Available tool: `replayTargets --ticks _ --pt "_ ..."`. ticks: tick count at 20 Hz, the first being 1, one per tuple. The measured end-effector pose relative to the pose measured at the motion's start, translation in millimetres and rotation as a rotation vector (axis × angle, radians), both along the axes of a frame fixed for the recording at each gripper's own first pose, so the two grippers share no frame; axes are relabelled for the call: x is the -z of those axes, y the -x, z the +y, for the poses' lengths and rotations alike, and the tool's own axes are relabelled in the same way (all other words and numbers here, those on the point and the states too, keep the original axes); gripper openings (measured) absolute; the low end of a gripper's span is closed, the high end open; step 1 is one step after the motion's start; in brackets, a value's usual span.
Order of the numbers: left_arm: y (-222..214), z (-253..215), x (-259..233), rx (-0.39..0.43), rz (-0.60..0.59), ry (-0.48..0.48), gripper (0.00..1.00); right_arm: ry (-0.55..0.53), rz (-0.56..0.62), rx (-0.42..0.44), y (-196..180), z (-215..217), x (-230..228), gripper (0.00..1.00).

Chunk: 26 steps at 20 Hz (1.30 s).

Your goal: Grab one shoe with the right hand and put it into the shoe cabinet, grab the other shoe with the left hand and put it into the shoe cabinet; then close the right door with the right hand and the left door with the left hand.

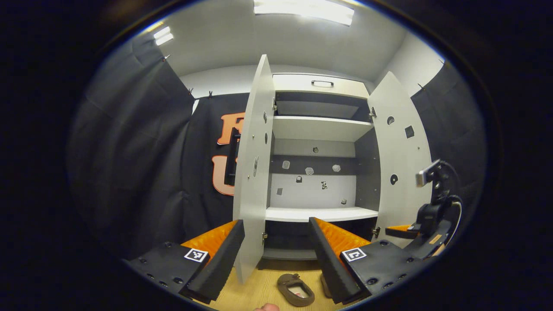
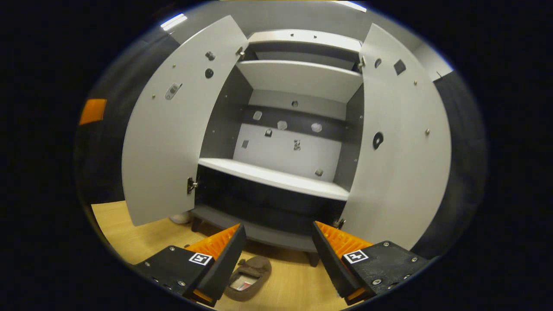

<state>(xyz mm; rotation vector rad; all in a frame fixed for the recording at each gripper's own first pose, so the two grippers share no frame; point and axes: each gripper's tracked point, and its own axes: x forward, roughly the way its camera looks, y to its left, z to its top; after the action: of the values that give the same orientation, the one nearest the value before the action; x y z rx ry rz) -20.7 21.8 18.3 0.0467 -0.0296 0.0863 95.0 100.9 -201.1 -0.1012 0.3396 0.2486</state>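
Shoe (image 2: 248,276) on floor below open right tool (image 2: 278,255); left tool (image 1: 276,255) open; second shoe possibly behind finger.

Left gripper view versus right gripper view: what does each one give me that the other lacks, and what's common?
Left gripper view adds the right gripper beside the right door, the top drawer handle and a ceiling light. Right gripper view adds the cabinet's feet. Common: the shoe cabinet with both doors open and bare shelves, a brown shoe on the wood floor, and each view's own jaws open.
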Motion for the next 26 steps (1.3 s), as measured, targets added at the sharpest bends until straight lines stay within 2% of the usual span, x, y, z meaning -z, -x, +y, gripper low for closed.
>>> replayTargets --ticks 3,7,10,11,14,16,19,21,22,23,26 --pt "2 8 -3 -0.021 -0.007 -0.009 0.99 0.008 0.174 0.012 -2 -1 75 0.94" --pt "1 18 4 -0.044 -0.001 0.0 0.96 0.047 0.38 0.007 18 -5 157 0.92" --pt "3 29 8 -0.065 0.001 0.01 0.96 0.064 0.44 0.036 12 -10 185 0.89" --pt "2 33 9 -0.074 0.004 0.01 0.94 0.061 0.453 0.042 10 -9 191 0.89" --pt "4 44 7 -0.101 -0.005 -0.013 0.96 0.102 0.481 0.062 -3 -15 212 0.84" --pt "8 50 6 -0.122 -0.013 -0.027 0.96 0.077 0.502 0.082 -14 -14 224 0.81" --pt "11 56 8 -0.141 -0.009 -0.03 0.96 0.067 0.559 0.122 -22 -22 247 0.68" --pt "9 59 5 -0.151 -0.011 -0.041 0.99 0.022 0.614 0.117 -17 -15 259 0.56" --pt "9 58 4 -0.152 -0.012 -0.048 0.99 -0.022 0.604 0.113 -20 -10 260 0.55" --pt "9 58 4 -0.153 -0.007 -0.059 0.96 -0.047 0.612 0.121 -18 -10 260 0.43" --pt "8 56 1 -0.154 -0.014 -0.07 0.96 -0.077 0.586 0.177 -20 -23 257 0.2"
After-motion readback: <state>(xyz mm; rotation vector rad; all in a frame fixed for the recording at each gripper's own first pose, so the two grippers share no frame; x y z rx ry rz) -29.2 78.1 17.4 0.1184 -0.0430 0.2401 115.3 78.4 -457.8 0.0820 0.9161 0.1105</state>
